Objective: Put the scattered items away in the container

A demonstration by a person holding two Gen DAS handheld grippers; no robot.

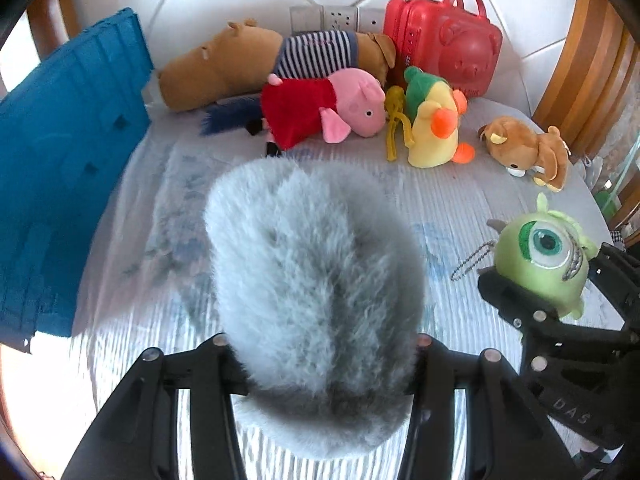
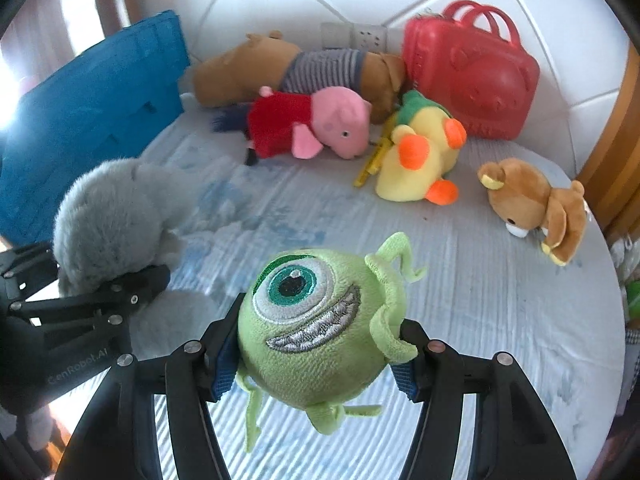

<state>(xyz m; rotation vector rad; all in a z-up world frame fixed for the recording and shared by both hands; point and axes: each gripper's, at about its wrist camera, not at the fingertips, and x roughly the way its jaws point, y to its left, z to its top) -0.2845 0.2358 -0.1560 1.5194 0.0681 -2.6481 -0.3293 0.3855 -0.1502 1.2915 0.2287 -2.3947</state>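
Two toys are already gripped: the left gripper clamps a grey furry plush, the right gripper pinches a green one-eyed monster. Both hang above the bed sheet. The blue container lies left of the grey plush, so the left gripper is nearer; the monster must cross farther leftward.

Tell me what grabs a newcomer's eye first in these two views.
The left claw grips a fluffy grey plush that fills the middle of the left wrist view. The right claw pinches a green one-eyed monster toy, grinning at its camera. Behind, a pink pig in a red dress lies among other plushes beside a red case; a blue crate stands left.
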